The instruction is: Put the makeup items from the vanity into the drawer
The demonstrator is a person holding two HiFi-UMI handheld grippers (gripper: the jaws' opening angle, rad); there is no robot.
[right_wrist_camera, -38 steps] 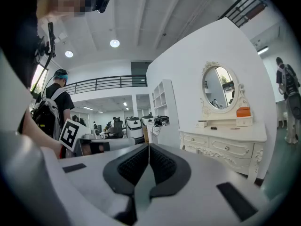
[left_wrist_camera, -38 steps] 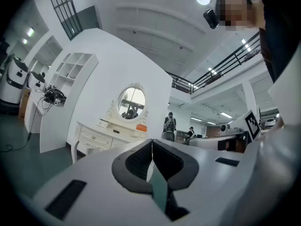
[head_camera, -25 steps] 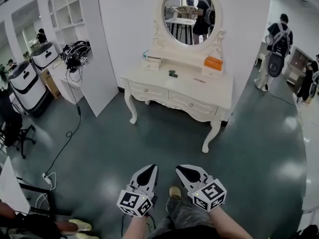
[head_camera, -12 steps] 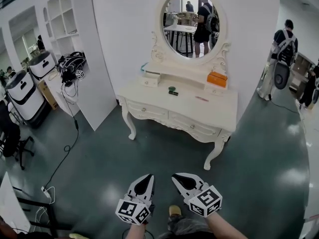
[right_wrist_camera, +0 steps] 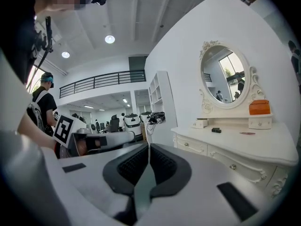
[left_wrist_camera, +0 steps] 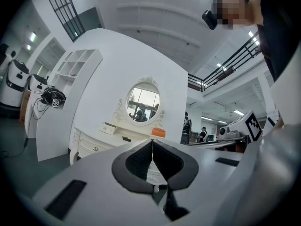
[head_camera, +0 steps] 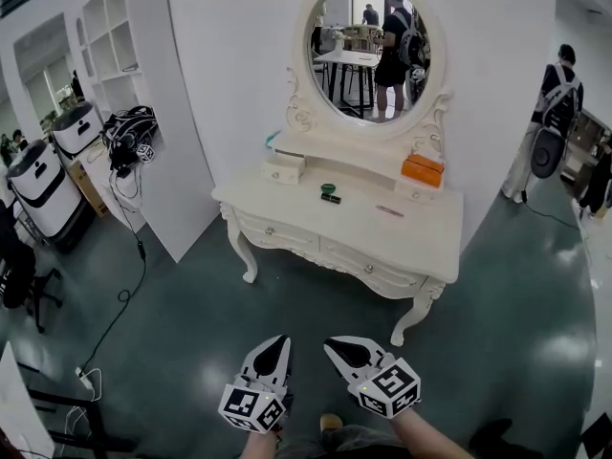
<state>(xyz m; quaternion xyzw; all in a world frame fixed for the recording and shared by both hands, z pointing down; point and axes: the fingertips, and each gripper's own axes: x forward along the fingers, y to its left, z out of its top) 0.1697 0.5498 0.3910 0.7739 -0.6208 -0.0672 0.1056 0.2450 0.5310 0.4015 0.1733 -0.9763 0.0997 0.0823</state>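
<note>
A white vanity [head_camera: 421, 237] with an oval mirror [head_camera: 368, 41] stands ahead against the wall, both drawers [head_camera: 368, 262] closed. On its top lie a small dark makeup item [head_camera: 330, 193] and a thin pink stick [head_camera: 389, 210]. An orange box [head_camera: 422, 169] rests on a small chest at the back right. My left gripper [head_camera: 279, 339] and right gripper [head_camera: 329, 343] hang side by side low in the head view, well short of the vanity, both shut and empty. The left gripper [left_wrist_camera: 152, 142] faces the vanity [left_wrist_camera: 89, 144]. Beyond the right gripper [right_wrist_camera: 148, 147] are the dark item [right_wrist_camera: 216, 130] and the stick [right_wrist_camera: 247, 133].
A white shelf partition [head_camera: 153, 103] juts out left of the vanity, with bags, white machines [head_camera: 38, 185] and a floor cable [head_camera: 124, 290] beside it. People with backpacks [head_camera: 555, 113] stand at the right. Dark green floor lies between me and the vanity.
The vanity has come nearer and shifted up the head view as both grippers moved forward together. Their jaws stayed shut.
</note>
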